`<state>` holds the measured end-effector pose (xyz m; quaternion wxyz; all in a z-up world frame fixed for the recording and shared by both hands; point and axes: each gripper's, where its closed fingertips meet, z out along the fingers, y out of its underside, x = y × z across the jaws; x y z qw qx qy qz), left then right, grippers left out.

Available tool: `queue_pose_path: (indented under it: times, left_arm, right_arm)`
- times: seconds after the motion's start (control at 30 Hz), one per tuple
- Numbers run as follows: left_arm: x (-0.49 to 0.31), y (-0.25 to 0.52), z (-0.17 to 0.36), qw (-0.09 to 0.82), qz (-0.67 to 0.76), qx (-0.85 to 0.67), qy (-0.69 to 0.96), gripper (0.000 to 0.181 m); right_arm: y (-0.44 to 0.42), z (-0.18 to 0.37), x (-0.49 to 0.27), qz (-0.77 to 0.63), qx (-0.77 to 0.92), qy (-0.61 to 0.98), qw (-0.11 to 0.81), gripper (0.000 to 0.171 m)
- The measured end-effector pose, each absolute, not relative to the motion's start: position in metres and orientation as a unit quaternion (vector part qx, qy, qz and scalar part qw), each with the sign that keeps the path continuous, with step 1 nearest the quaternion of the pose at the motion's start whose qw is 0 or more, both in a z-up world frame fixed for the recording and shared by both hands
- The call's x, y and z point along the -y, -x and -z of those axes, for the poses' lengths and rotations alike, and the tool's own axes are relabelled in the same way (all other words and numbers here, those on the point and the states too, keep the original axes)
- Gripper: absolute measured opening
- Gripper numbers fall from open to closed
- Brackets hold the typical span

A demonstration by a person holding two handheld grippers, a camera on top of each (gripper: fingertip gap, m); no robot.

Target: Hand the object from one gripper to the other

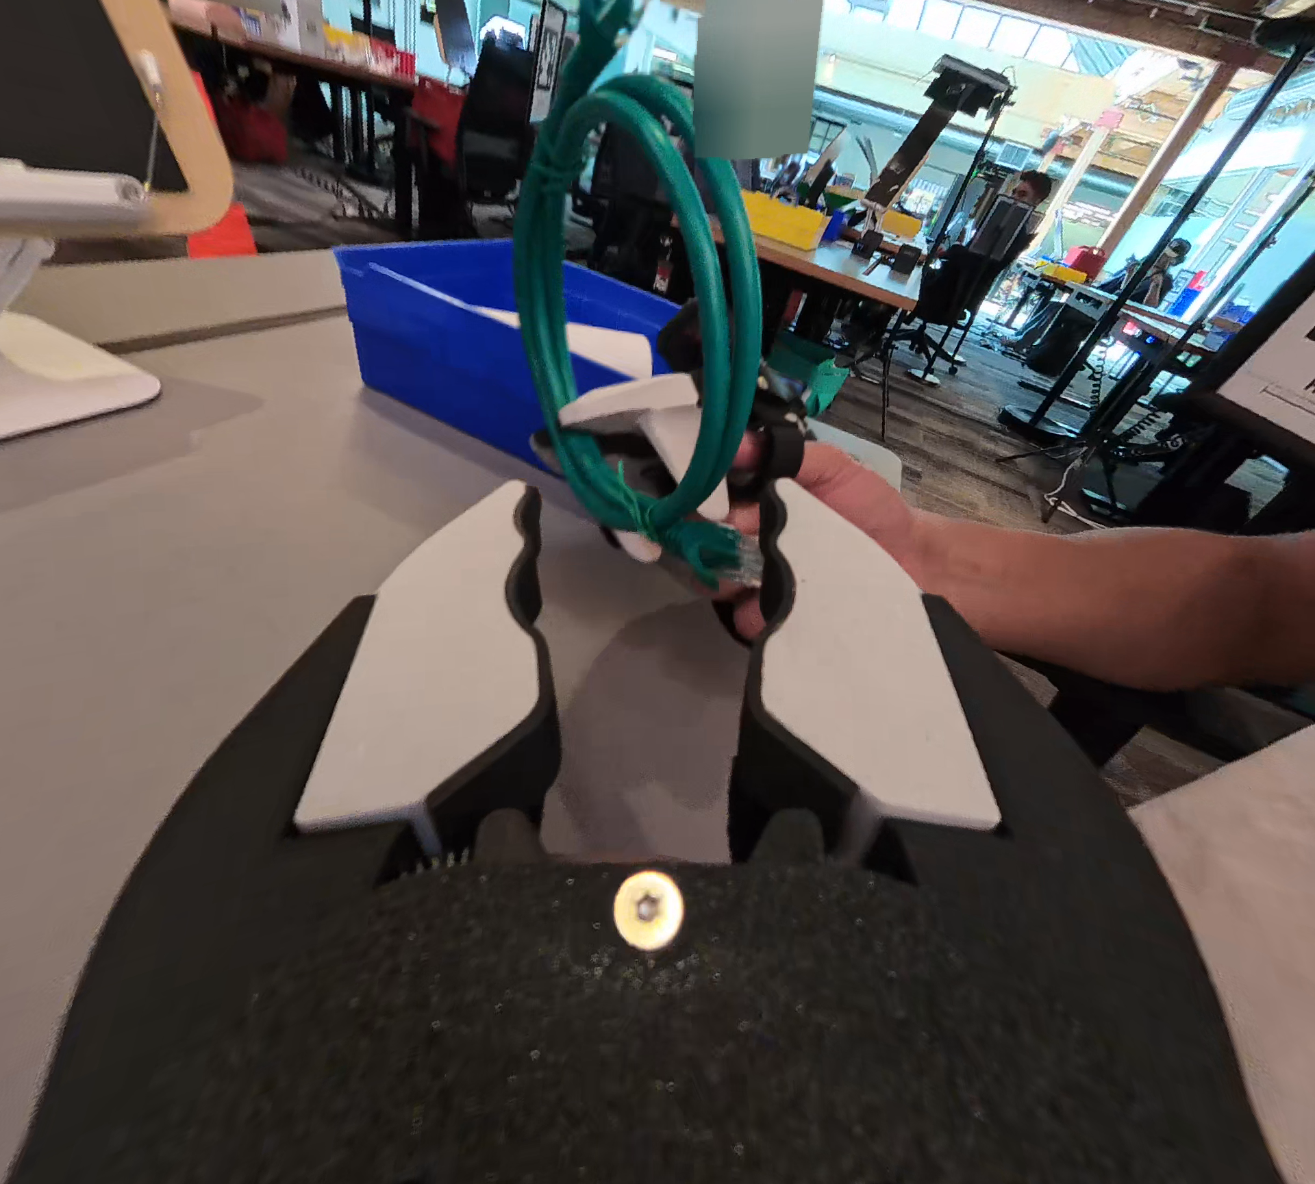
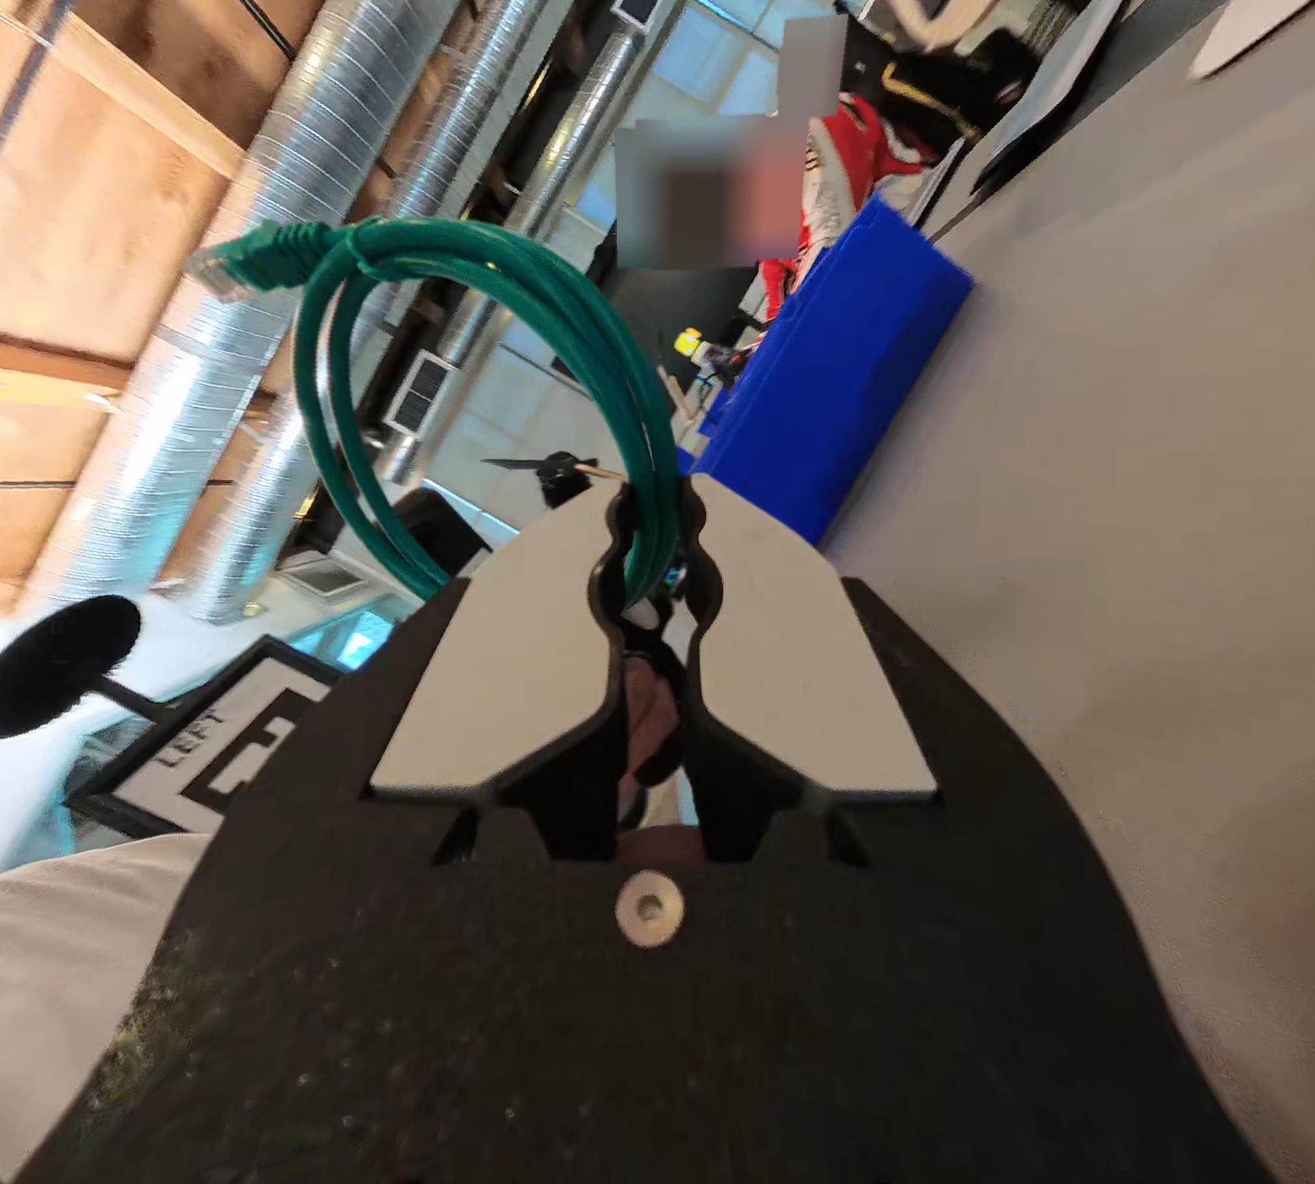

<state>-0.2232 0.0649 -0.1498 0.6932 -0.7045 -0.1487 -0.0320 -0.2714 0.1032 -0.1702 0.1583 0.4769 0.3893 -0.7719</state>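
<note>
On the left, the left claw [image 1: 651, 527] hangs over the grey bench [image 1: 213, 545] with its jaws spread wide and nothing between them. Just beyond its tips, above the bench's middle, is the coiled green cable [image 1: 633, 296]. The coil stands nearly upright, one clear-tipped plug pointing up and the other hanging at the bottom near the left claw's right finger. Behind it, toward the bench's far edge, sits a blue bin [image 1: 441, 332].

To the right, the right claw [image 2: 658, 516] is clamped on the coil's lower strands, as its own view shows, and it alone carries the cable in the air.

By my judgement the handover is at the approach: the giver presents and the receiver is open but not yet around the cable. The next move calls for the left claw to advance onto a free stretch of the loop, clear of the right claw's fingers, and close before the right claw lets go.
</note>
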Motion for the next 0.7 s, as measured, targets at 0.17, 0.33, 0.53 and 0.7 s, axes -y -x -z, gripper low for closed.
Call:
queue_pose_path:
  times: [0.17, 0.33, 0.53, 0.7]
  left_arm:
    - [-0.064, 0.213, 0.137, 0.711, -0.026, 0.112, 0.694, 0.013]
    - [-0.058, 0.221, 0.141, 0.688, -0.061, 0.119, 0.713, 0.008]
    - [-0.046, 0.242, 0.158, 0.647, -0.035, 0.148, 0.747, 0.008]
    - [-0.038, 0.254, 0.184, 0.593, 0.036, 0.189, 0.782, 0.008]
  right_arm:
    - [0.265, 0.172, -0.078, 0.771, -0.357, -0.480, 0.218, 0.012]
    - [0.264, 0.181, -0.073, 0.769, -0.366, -0.480, 0.211, 0.014]
    - [0.270, 0.193, -0.087, 0.706, -0.537, -0.461, -0.004, 0.045]
    - [0.275, 0.176, -0.102, 0.489, -0.708, -0.262, -0.437, 0.055]
